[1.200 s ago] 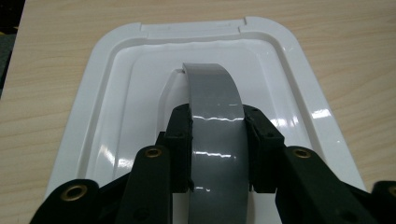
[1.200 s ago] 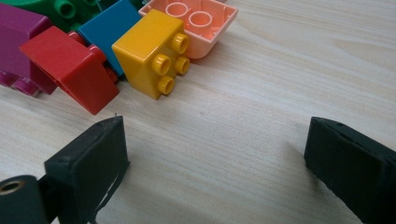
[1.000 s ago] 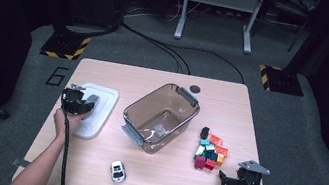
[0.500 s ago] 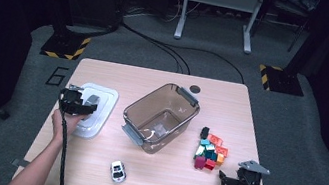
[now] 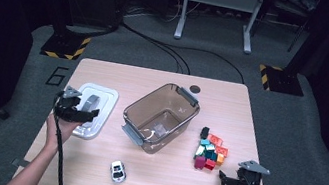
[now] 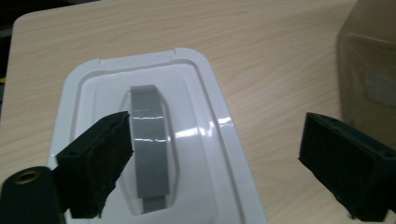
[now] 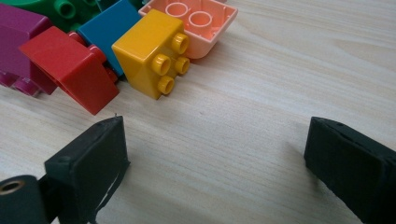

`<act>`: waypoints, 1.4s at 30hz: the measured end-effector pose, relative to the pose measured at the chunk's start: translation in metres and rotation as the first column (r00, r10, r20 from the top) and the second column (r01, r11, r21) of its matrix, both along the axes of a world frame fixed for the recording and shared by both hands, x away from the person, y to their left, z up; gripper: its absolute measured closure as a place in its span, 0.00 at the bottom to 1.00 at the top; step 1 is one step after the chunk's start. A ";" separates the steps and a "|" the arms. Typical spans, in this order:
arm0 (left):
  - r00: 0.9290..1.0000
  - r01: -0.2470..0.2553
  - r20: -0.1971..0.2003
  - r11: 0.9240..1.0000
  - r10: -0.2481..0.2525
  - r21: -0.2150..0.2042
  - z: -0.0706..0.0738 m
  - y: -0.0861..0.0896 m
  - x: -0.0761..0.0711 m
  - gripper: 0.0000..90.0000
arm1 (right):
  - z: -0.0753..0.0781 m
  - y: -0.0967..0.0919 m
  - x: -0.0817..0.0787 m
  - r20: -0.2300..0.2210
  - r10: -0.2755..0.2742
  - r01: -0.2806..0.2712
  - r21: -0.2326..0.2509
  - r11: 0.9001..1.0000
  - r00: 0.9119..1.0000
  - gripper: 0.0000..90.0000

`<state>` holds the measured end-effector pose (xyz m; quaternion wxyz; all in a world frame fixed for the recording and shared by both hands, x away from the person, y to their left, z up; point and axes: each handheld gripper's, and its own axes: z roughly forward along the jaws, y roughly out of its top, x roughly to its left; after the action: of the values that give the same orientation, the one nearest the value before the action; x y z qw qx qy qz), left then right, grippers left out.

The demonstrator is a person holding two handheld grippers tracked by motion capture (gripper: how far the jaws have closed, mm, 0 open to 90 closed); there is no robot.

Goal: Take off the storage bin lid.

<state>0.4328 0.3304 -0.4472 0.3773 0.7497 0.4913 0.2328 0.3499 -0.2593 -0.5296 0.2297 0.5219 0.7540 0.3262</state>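
Note:
A white lid [image 5: 100,99] with a grey handle [image 6: 148,140] lies flat on the left of the table. My left gripper [image 5: 86,115] hovers over the lid's near edge. Its jaws have just been opening and stand wide with nothing pressed between them; in the left gripper view [image 6: 219,163] the handle sits just inside the left pad. A clear brown bin [image 5: 161,117] stands mid-table. A pile of coloured bricks [image 5: 211,148] lies to its right. My right gripper [image 5: 225,178] rests open beside the pile, with its jaws [image 7: 215,163] over bare wood just short of a yellow brick [image 7: 152,53].
A small white toy car [image 5: 117,171] sits near the table's front edge. A dark round disc [image 5: 195,88] lies behind the bin. The bin's wall [image 6: 369,70] shows at the right of the left gripper view. Red [image 7: 70,67], blue [image 7: 109,23] and peach [image 7: 191,23] bricks crowd around the yellow one.
The left gripper's jaws have opened off the lid's grey handle, and the hand has lifted and drawn back toward the lid's near edge. The right gripper has stayed still.

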 end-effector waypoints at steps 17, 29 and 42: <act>0.939 0.343 0.017 0.939 -0.343 0.013 -0.021 -0.040 -0.058 0.00 | 0.000 0.000 0.000 0.001 -0.001 0.001 -0.002 1.000 1.000 0.06; 0.873 0.488 -0.048 0.872 -0.486 0.040 -0.036 -0.076 -0.098 0.00 | 0.000 0.000 0.000 0.001 -0.001 0.001 -0.001 1.000 1.000 0.06; 0.818 0.572 -0.136 0.816 -0.560 0.081 -0.065 -0.102 -0.112 0.01 | 0.000 0.000 0.000 0.000 0.001 -0.001 -0.001 1.000 1.000 0.06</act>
<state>0.3212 0.2285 -0.5120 0.3581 0.8939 0.2509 0.0986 0.3498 -0.2593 -0.5296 0.2299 0.5215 0.7542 0.3261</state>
